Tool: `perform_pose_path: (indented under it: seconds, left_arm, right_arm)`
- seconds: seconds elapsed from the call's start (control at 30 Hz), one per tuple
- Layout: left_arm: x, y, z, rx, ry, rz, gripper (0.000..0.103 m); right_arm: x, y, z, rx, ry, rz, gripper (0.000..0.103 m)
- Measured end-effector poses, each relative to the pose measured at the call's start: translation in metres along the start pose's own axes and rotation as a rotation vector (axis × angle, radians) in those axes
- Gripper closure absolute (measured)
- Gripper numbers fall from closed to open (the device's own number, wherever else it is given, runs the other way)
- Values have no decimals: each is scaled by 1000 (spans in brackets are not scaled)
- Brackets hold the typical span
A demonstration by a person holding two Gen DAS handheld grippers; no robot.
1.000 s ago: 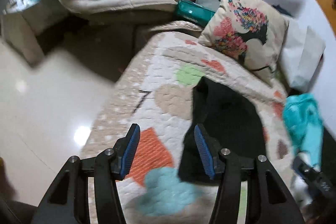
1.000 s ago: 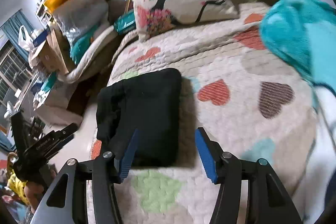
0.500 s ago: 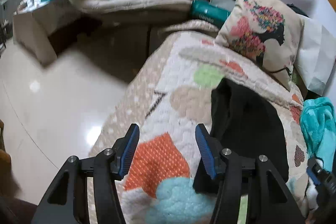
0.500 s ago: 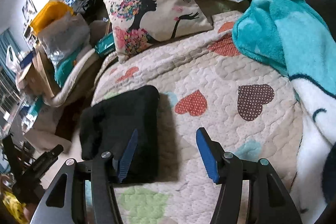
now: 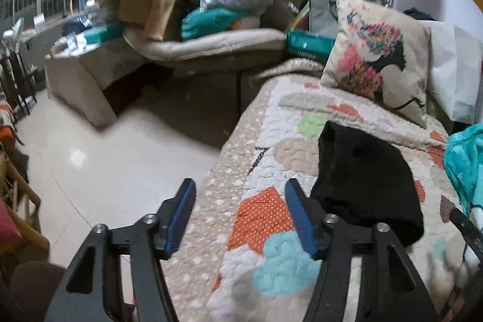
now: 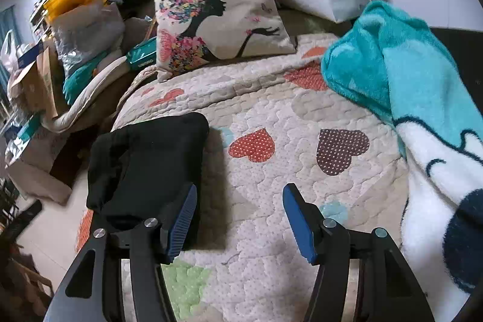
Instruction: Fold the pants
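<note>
Pulled back and widening its empty jaws, the left gripper (image 5: pixel 238 213) leaves the folded black fabric pants (image 6: pixel 145 165) at nine o'clock on the heart-patterned quilt (image 6: pixel 286 110), the right gripper (image 6: pixel 240 219) gaping empty too; folding looks finished, needing only withdrawal.

The black pants (image 6: pixel 151 159) lie folded into a compact block near the left edge of the heart-patterned quilt (image 6: pixel 286 110). The right gripper (image 6: pixel 238 219) hovers over the quilt, jaws apart and empty, left pad in front of the pants' near corner. Behind sits a printed cushion (image 6: pixel 220 14), a teal blanket (image 6: pixel 407 74) at right.
</note>
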State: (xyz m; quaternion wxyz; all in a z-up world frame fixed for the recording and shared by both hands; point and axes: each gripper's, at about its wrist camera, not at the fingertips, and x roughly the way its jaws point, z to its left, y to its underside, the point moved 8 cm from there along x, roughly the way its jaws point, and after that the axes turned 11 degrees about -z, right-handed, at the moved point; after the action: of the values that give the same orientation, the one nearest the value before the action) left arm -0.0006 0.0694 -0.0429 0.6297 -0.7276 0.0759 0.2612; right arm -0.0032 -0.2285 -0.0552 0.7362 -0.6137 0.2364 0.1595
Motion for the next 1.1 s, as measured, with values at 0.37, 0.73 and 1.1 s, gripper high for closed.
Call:
perform_pose_path:
  seconds: [0.37,0.73,1.1]
  left_arm:
    - [-72,-33,3,19,-39,-135,33]
    - [-90,-29,-13,58,-26,-157,32]
    - [-73,-12,-17,39,0,-92,28]
  right_arm:
    - [-25,-1,8,-91,11,-59,35]
    - [-40,-2,11,-123,6,-96,31]
    - [-41,-3,16,-132,-5,-107,30]
